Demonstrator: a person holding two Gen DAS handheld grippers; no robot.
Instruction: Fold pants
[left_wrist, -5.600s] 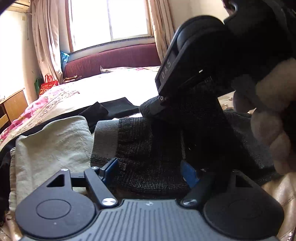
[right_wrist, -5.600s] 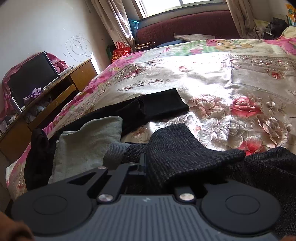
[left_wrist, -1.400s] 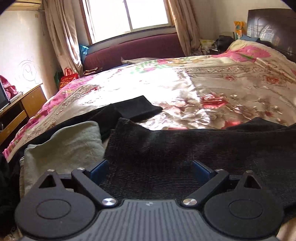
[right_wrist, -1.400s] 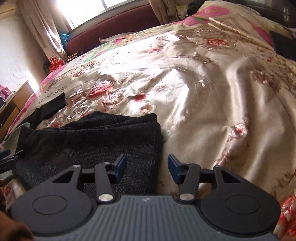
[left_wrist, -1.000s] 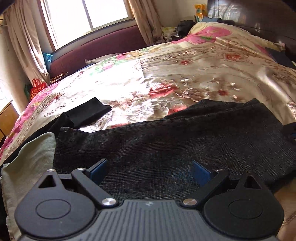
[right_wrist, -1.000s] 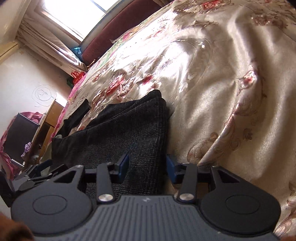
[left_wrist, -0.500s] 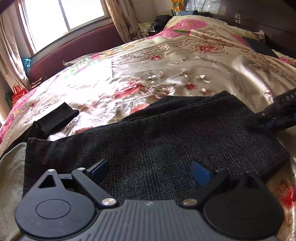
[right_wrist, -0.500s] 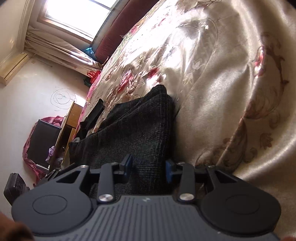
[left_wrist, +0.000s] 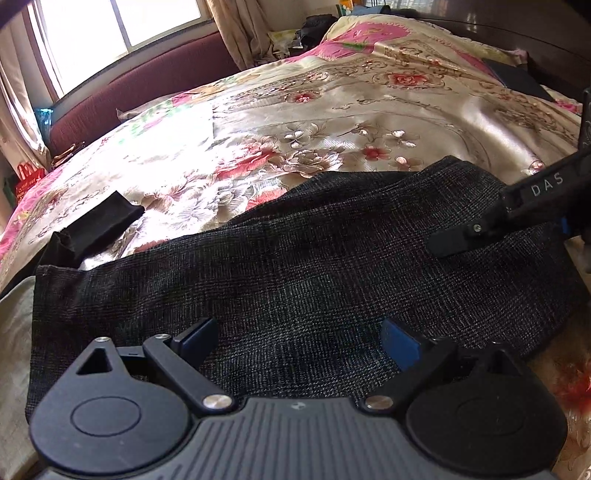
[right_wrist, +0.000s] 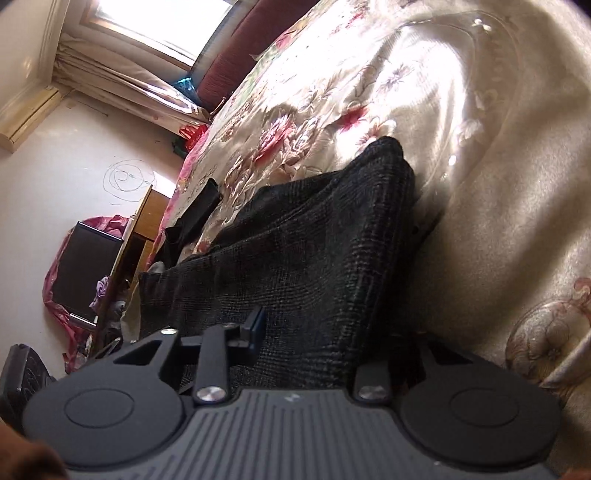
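Dark grey checked pants (left_wrist: 295, 266) lie folded lengthwise on the floral bedspread (left_wrist: 332, 122). My left gripper (left_wrist: 299, 341) is open, its blue pads spread just above the pants' near edge. My right gripper (right_wrist: 325, 332) is shut on the right end of the pants (right_wrist: 314, 240); the cloth fills the gap between the jaws and hides the right finger. In the left wrist view the right gripper's finger (left_wrist: 476, 232) lies on the pants at the far right.
A black garment (left_wrist: 96, 225) lies on the bed at the left. A pale green garment (left_wrist: 14, 332) lies by the pants' left end. A wooden desk (right_wrist: 136, 236) with a monitor (right_wrist: 85, 269) stands beside the bed. A maroon headboard bench (left_wrist: 147, 85) runs below the window.
The right gripper has rolled over sideways and closed onto the pants' right end. The left gripper has swung right along the pants and stays open.
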